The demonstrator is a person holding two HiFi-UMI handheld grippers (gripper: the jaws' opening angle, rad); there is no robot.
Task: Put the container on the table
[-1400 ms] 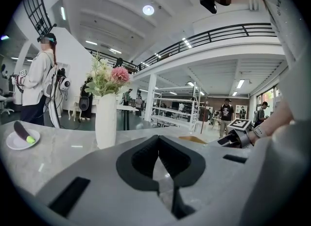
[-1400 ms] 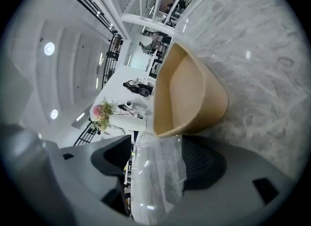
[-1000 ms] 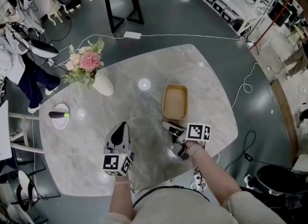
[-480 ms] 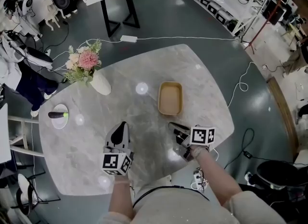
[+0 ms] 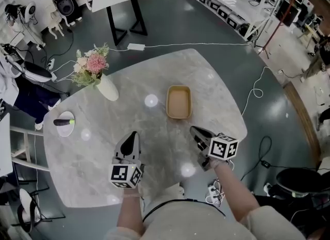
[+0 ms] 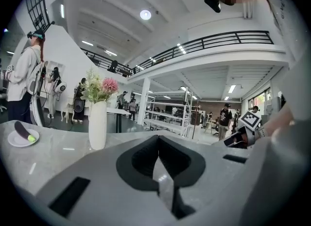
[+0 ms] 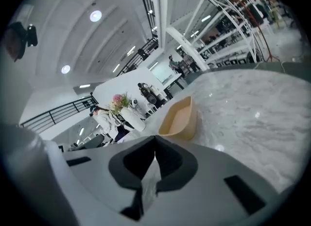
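Hovering over the near part of a marble table (image 5: 103,156), 2 hand-held grippers point away from the person. The right gripper (image 5: 196,130) has its jaws fully together with nothing between them; they have just been closing. The left gripper (image 5: 132,136) is likewise closed and empty, its jaws meeting in a thin line. Neither touches anything.

Beyond the right gripper, a little to its left and clearly apart from it, is the container (image 5: 178,101). It is a tan oblong tub sitting flat on the table near the middle, upright and empty. Farther left stands a white vase (image 5: 108,89) of flowers. Near the left edge is a small plate (image 5: 65,125) with a dark item on it.

The container already rests on the table, so the placing step looks finished and the release done. What remains, by my reading, is only to draw both grippers back without nudging the tub. No fresh grasp seems needed.

Compared with 1 second ago, the right gripper has changed most. Then its open jaws lay just beside the container's near end. Now it is closed, rolled over and drawn back toward the near right, with bare marble between it and the container. The left gripper is much where it was.
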